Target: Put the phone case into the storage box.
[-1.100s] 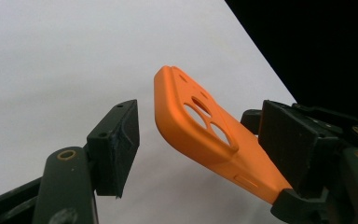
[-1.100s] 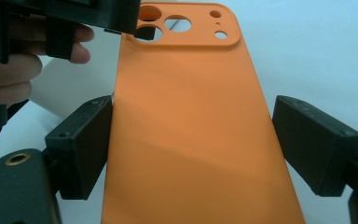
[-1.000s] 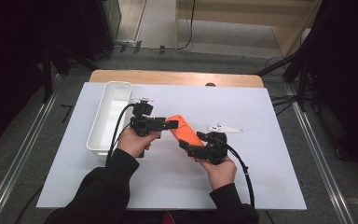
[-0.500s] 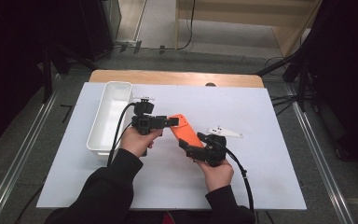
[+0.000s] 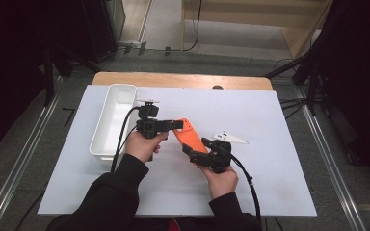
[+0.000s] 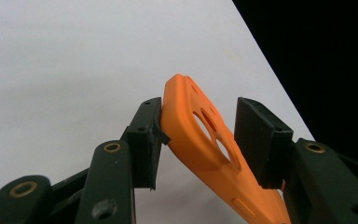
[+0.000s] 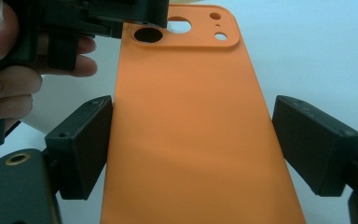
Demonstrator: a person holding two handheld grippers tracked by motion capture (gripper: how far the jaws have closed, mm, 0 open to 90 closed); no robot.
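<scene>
High view: an orange phone case (image 5: 189, 136) was held above the white table (image 5: 270, 183), between the two grippers, with a white bin (image 5: 114, 120) to the left and a small white flat piece (image 5: 230, 138) lying to the right of the case. The left gripper (image 5: 176, 124) was pointed across at the case's upper end, near the camera cut-outs. In the left gripper view, the case (image 6: 205, 140) was seen edge-on between the jaws, which had just been closing: one pad (image 6: 151, 140) was touching the case's back edge, while a narrow gap was left between the case and the other pad (image 6: 256, 140), so no full grip was made. The right gripper (image 5: 196, 155) was held at the case's lower end. In the right gripper view, the case (image 7: 191, 130) was seen spanned across its width, the left pad (image 7: 86, 144) pressed against its side; the contact at the right pad (image 7: 314, 149) could not be made out for certain, though the case was carried clear of the table by this gripper.
</scene>
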